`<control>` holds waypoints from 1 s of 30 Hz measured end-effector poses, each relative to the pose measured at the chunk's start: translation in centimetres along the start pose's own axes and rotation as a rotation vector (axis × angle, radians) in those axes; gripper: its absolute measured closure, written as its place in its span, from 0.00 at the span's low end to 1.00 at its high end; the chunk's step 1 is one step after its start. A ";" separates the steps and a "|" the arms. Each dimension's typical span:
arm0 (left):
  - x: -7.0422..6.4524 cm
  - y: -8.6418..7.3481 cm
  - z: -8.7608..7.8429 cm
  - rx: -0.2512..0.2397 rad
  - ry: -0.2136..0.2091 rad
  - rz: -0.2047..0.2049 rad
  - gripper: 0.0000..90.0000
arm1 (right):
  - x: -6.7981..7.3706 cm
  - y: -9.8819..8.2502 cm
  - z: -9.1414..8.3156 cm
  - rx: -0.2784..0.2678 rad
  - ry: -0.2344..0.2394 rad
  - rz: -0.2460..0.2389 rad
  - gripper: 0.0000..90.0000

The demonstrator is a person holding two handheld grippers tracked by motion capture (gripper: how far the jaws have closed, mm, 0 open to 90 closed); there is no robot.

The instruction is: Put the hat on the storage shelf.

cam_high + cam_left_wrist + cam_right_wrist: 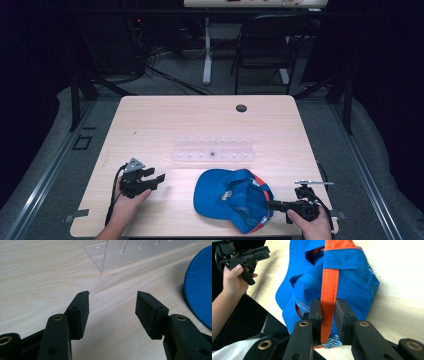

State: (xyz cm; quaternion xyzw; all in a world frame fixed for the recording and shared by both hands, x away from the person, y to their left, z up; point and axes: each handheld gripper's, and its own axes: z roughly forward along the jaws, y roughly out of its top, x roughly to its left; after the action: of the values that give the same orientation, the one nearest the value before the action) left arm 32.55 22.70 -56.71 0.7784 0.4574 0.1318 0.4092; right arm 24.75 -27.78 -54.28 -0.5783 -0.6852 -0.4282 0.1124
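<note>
The blue cap lies upside down near the front edge of the wooden table, its open inside facing up and its brim pointing toward the person's left. It sits just in front of the clear acrylic rack, slightly apart from it.

The right gripper comes in at the cap's rear edge, on the side away from the brim. In the right gripper view its 2 black jaws are squeezed in on the cap's orange strap, which runs straight down between the pads, with blue fabric bunched on either side of them. So that claw is closed tight, with the strap pinched in it. The right hand grips the handle close to the table's front edge, beyond the cap's rear.

The left gripper sits on the cap's brim side, apart from the cap, held in the left hand. In the left gripper view its 2 jaws stand wide apart over bare wood, nothing between the pads. The cap's blue brim shows at the edge of that view, beyond the jaws, and 1 end of the acrylic rack stands ahead of them.

A small dark round grommet sits in the tabletop well behind the cap, past the rack.
</note>
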 end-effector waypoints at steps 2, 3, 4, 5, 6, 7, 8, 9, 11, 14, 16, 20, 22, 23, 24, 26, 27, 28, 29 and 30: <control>0.0 0.0 0.0 -0.001 0.000 0.000 0.50 | -0.1 0.3 0.0 0.006 -0.008 0.001 0.86; 0.0 0.0 0.0 -0.001 0.000 0.000 0.50 | -0.1 0.4 -0.1 0.005 -0.011 0.004 0.86; 0.0 0.0 0.0 -0.003 0.001 -0.001 0.50 | -0.2 0.6 -0.1 0.009 -0.007 -0.001 0.86; 0.0 0.0 0.0 -0.001 0.000 0.000 0.50 | -0.2 0.8 -0.2 0.015 -0.013 -0.005 0.86; 0.0 0.0 0.0 -0.001 0.001 0.000 0.50 | -0.2 0.9 -0.2 0.013 -0.018 -0.006 0.86; 0.0 0.0 0.0 0.000 0.000 0.001 0.50 | -0.2 1.1 -0.2 0.012 -0.021 -0.006 0.86; 0.0 0.0 0.0 0.002 -0.001 0.001 0.50 | -0.3 1.2 -0.3 0.015 -0.019 -0.006 0.87; 0.0 0.0 0.0 0.001 0.001 -0.002 0.50 | -0.3 1.4 -0.3 0.011 -0.023 0.002 0.87; 0.1 0.0 0.0 0.004 -0.005 -0.003 0.50 | -0.3 1.7 -0.3 0.012 -0.037 -0.007 0.87; 0.1 0.0 0.0 0.003 -0.004 -0.003 0.50 | -0.4 2.2 -0.4 0.023 -0.040 -0.013 0.87; 0.1 0.0 0.0 0.003 -0.003 -0.003 0.50 | -0.4 2.5 -0.4 0.035 -0.038 -0.014 0.87; 0.1 0.0 0.0 0.004 -0.003 -0.003 0.50 | -0.4 3.0 -0.2 0.057 -0.036 -0.012 0.87; 0.1 0.0 0.0 0.004 -0.003 -0.001 0.50 | -0.3 3.6 -0.2 0.061 -0.034 -0.021 0.87; 0.1 0.0 0.0 0.004 -0.003 -0.002 0.50 | -0.3 3.7 -0.2 0.068 -0.035 -0.020 0.87; 0.1 0.0 0.0 0.004 -0.003 -0.001 0.50 | -0.3 4.0 -0.3 0.065 -0.033 -0.022 0.87; 0.1 0.0 0.0 0.003 -0.003 -0.002 0.50 | -0.2 4.3 -0.4 0.066 -0.042 -0.020 0.87; 0.1 0.0 0.0 0.003 -0.002 -0.001 0.50 | -0.1 4.5 -0.4 0.065 -0.043 -0.019 0.87; 0.1 0.0 0.0 0.003 -0.002 -0.001 0.50 | 0.0 4.8 -0.5 0.074 -0.051 -0.016 0.87; 0.1 0.0 0.0 0.003 -0.002 -0.001 0.50 | 0.0 5.0 -0.5 0.080 -0.053 -0.022 0.87; 0.1 0.0 0.0 0.003 -0.002 -0.001 0.50 | 0.1 5.2 -0.5 0.084 -0.061 -0.019 0.87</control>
State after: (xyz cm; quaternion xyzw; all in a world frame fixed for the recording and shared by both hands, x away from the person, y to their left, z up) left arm 32.60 22.81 -56.70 0.7790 0.4576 0.1302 0.4084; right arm 29.14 -28.25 -51.52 -0.5792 -0.7113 -0.3823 0.1118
